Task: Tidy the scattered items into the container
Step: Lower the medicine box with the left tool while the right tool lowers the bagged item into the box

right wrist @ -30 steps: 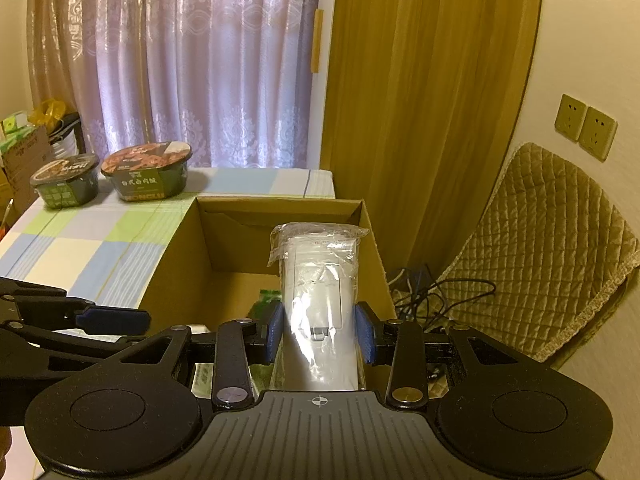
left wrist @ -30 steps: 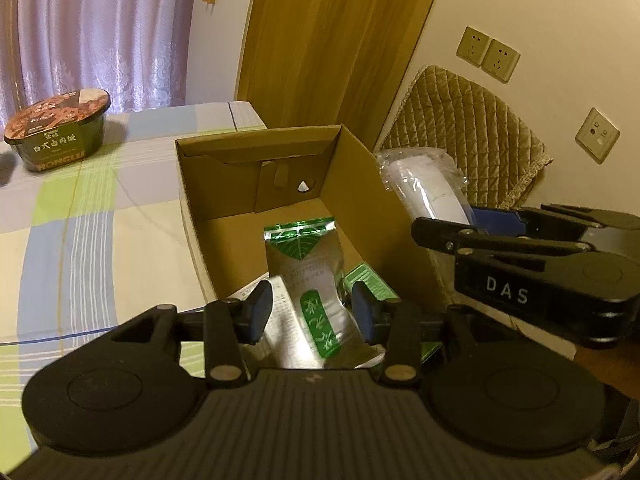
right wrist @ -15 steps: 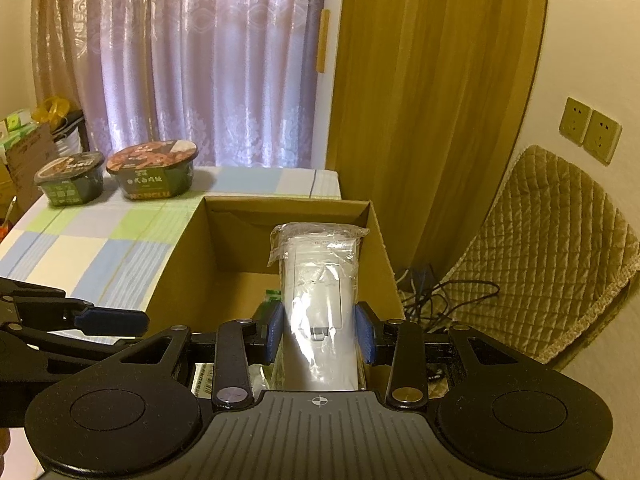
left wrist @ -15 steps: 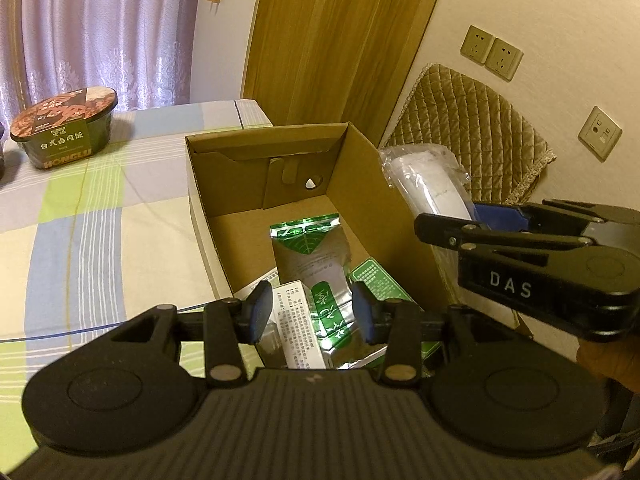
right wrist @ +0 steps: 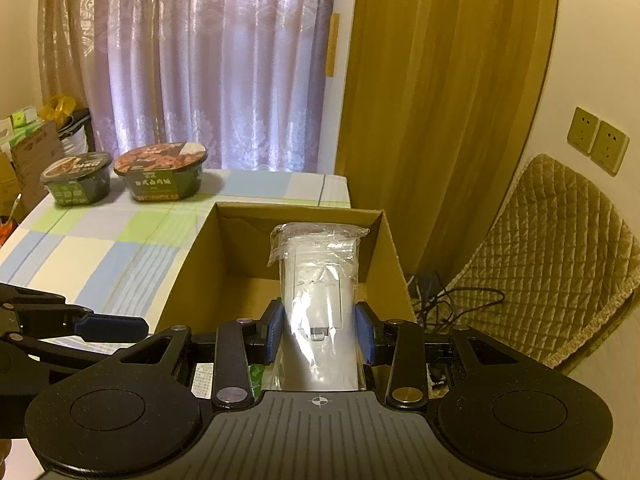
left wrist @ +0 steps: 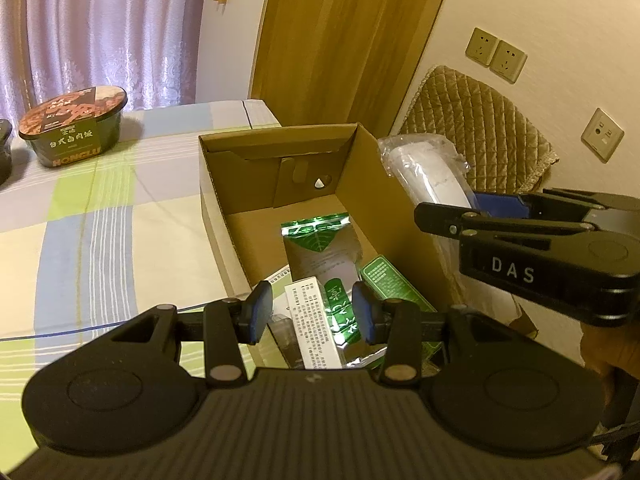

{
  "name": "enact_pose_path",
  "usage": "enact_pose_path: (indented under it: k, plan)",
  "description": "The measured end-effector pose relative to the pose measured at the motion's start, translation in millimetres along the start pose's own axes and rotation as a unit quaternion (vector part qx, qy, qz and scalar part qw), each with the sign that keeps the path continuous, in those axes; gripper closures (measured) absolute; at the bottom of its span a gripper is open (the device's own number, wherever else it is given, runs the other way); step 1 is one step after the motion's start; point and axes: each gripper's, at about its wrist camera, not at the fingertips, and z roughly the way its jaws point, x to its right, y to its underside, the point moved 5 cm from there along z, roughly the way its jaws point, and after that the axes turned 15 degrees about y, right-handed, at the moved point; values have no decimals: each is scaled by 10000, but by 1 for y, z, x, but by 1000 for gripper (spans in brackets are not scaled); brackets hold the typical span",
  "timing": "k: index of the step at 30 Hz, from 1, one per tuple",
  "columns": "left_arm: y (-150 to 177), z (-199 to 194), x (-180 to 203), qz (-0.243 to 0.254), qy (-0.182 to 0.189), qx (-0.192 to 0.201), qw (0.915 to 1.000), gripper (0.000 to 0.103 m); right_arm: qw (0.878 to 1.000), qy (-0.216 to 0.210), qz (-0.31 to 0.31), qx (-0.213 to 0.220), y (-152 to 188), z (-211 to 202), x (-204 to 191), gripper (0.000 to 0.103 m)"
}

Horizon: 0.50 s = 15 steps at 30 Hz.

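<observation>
The box is seen in the middle of the right wrist view, open at the top, on a checked cloth. A white pack in clear wrap is held by the right gripper; the two blue pads are pressed on its sides, so that gripper is closed on it. The pack's long side is pointed forward, up the frame, toward the far wall of the box. In the left wrist view the pack is seen at the right, just beyond the box's right wall, so it is judged that it must be brought to the left and then down. The left gripper is held partly open with nothing in it, low in the frame over the near end of the box. Green packets are already lying inside. Two bowls are left at the upper left of the right wrist view, well apart from the box and on the left gripper's side.
</observation>
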Motion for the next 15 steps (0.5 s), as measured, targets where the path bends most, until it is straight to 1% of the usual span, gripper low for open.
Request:
enact_pose_path:
  k: [15]
  plan:
    - [3,-8,-9,-95,-63,-7,9999,65,10000,-30,-38,-16,-2,1,-7,62]
